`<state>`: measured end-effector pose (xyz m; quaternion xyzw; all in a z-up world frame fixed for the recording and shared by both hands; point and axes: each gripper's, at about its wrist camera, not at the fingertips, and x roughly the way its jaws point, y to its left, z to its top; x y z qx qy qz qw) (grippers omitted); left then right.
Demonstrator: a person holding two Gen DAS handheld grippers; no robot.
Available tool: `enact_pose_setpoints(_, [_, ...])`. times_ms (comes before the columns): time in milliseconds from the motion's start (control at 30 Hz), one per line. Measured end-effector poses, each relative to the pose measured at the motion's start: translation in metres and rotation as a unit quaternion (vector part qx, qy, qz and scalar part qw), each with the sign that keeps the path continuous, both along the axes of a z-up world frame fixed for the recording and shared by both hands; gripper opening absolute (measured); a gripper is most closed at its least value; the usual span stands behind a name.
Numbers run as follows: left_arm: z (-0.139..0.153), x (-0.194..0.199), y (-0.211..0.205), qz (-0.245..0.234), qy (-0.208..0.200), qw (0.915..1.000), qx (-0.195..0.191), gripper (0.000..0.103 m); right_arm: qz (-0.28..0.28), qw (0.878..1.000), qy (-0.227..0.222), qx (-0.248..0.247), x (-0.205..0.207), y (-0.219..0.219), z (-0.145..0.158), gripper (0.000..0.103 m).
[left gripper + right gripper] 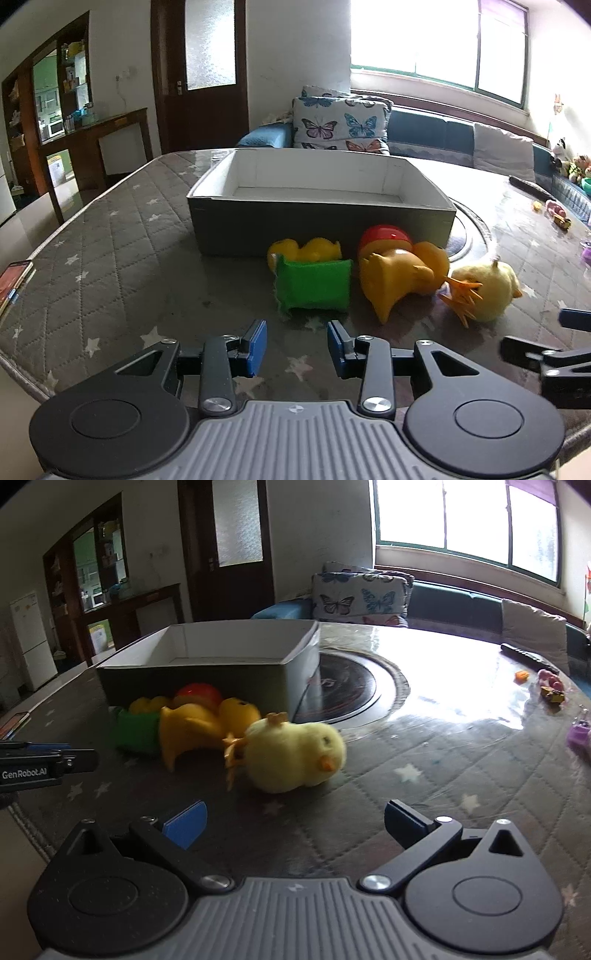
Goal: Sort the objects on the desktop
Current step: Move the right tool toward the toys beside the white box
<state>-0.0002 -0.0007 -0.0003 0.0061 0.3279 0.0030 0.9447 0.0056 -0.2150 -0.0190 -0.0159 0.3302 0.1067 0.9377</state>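
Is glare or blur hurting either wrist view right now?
Left wrist view: window blown out, toys and box sharp. Right wrist view: strong glare on the table right of the box; fluffy chick slightly blurred. Both views bend at the edges.

Left gripper point(297, 349) low, level, pointing forward, jaws moderately apart, empty. Right gripper point(293, 825) just beside it, jaws spread wide, empty.
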Motion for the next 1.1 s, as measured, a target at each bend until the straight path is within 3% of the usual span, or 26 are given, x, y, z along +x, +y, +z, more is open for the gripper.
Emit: enact_pose_setpoints(1100, [-0.011,-0.01,-0.021,-0.033,0.05,0.9982,0.001,0.039,0.032,0.999,0.027,0.014,-0.018,0.021,-0.011,0.103])
